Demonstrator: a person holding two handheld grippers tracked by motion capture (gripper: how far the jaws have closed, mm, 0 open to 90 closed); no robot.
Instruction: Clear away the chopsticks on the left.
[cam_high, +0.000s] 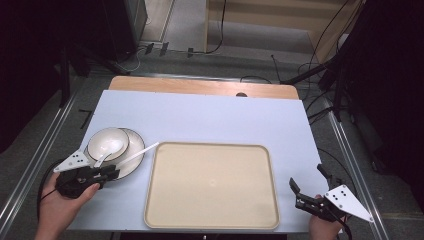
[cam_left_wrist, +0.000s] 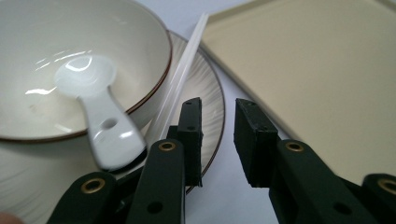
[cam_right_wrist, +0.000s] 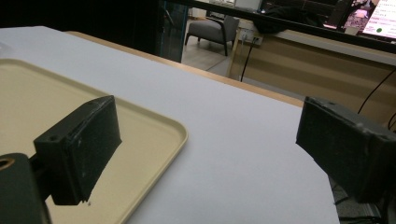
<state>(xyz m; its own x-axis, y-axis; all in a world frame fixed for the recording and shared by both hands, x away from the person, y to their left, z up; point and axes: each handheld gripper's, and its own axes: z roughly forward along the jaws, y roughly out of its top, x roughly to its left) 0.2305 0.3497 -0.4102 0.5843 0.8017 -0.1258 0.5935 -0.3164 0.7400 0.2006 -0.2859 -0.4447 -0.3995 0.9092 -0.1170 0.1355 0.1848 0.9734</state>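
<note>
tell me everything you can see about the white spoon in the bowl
The white spoon is a short soup spoon, glossy like glazed ceramic. Its rounded scoop lies inside the cream bowl, and its flat handle, pierced by a small hole, runs up over the bowl's brown-edged rim. The handle end hangs above the ribbed plate under the bowl, just beside the left gripper, whose narrowly parted jaws hold nothing.

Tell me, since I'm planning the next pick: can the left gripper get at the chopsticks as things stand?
Probably yes: the left gripper sits beside the chopsticks lying on the plate, jaws slightly parted with nothing between them.
</note>
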